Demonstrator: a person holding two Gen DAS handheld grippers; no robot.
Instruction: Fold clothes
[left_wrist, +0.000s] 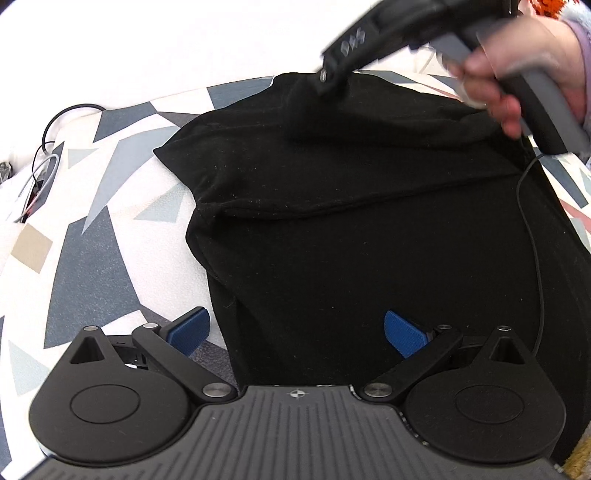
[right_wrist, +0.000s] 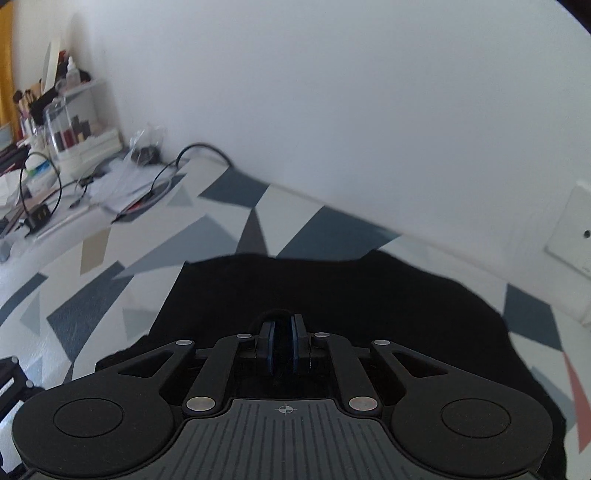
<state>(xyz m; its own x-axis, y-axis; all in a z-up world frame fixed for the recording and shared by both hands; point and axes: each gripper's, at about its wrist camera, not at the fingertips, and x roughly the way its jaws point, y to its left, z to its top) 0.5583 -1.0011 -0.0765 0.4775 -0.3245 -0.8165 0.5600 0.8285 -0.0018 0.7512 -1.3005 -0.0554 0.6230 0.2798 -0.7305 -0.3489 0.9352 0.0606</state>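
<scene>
Right claw (right_wrist: 282, 345) pinches a fold of the black cotton garment (left_wrist: 369, 229) lying on the geometric-patterned table (left_wrist: 92, 236); left claw (left_wrist: 295, 332) hovers spread at the near hem. Carry the fold over evenly, keeping edges aligned.

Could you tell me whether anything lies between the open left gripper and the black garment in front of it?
Nothing visible does: the left gripper hangs open right over the black garment, with only a thin black cable trailing across the cloth's right side.
</scene>
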